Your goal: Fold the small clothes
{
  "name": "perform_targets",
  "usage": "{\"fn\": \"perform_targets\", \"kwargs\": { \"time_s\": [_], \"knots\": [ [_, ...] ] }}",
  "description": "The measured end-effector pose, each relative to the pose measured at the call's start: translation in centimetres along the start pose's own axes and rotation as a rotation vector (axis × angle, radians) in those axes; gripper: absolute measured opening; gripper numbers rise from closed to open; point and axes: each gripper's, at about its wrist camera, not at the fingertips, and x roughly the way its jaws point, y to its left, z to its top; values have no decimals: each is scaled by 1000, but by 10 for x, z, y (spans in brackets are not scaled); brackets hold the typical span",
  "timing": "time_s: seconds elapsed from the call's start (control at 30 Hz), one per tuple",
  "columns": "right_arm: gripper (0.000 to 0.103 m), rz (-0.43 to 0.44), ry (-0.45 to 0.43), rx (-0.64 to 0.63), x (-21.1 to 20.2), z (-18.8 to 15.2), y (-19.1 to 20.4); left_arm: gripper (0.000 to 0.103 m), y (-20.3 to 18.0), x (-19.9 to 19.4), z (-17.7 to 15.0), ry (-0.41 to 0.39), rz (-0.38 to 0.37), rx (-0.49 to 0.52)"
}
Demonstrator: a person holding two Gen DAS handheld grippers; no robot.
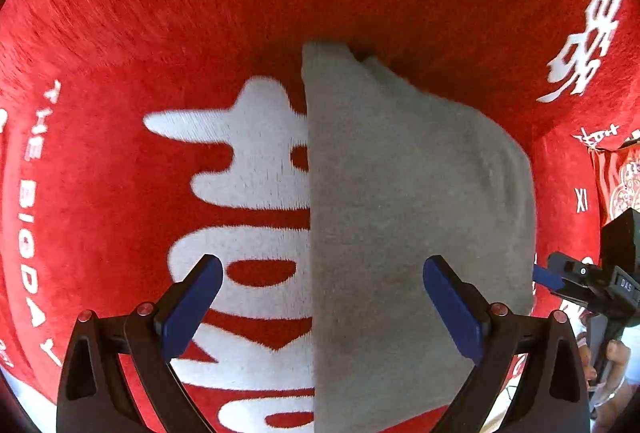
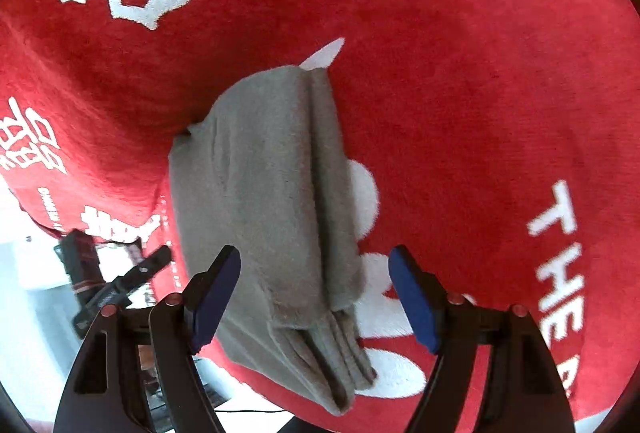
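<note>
Both the left gripper [image 1: 322, 301] and the right gripper [image 2: 314, 297] hung spread and empty above the grey garment [image 2: 272, 201], pinching nothing. The garment lay folded in stacked layers on the red cloth [image 2: 460, 81], partly over its white lettering [image 1: 248, 161]; folding appeared nearly complete.

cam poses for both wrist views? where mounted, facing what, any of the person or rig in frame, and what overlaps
Left wrist: on the left tongs, facing steeply down at the grey folded cloth; own open blue fingers, right tongs and a hand show.
Right wrist: on the right tongs, angled down at the cloth's layered edge; own open fingers, left tongs show.
Shared: cloth, red printed cover.
</note>
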Motion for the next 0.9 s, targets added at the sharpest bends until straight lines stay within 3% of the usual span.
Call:
{"fn": "perform_targets", "kwargs": {
  "time_s": [0.17, 0.33, 0.43, 0.53, 0.7, 0.73, 0.77, 0.8, 0.9],
  "knots": [
    [80, 56, 60, -27, 18, 7, -3, 101, 8, 21, 1, 51, -111, -39],
    [84, 138, 98, -62, 32, 16, 2, 101, -8, 35, 8, 64, -179, -2],
    [85, 175, 129, -116, 41, 20, 17, 101, -24, 48, 12, 78, -185, 29],
    [87, 171, 151, -151, 51, 20, 26, 102, -36, 52, 16, 64, -139, 53],
    [87, 240, 133, -71, 52, 21, 16, 100, -31, 50, 16, 66, -137, 44],
    [79, 240, 136, -61, 52, 20, 15, 95, -29, 47, 15, 60, -128, 45],
    [54, 219, 145, -63, 52, 20, 13, 91, -31, 43, 14, 45, -121, 53],
    [38, 185, 160, -68, 54, 19, 11, 82, -33, 40, 12, 32, -121, 60],
    [34, 223, 155, -56, 51, 15, 11, 58, -30, 25, 6, -9, -127, 81]
  ]
}}
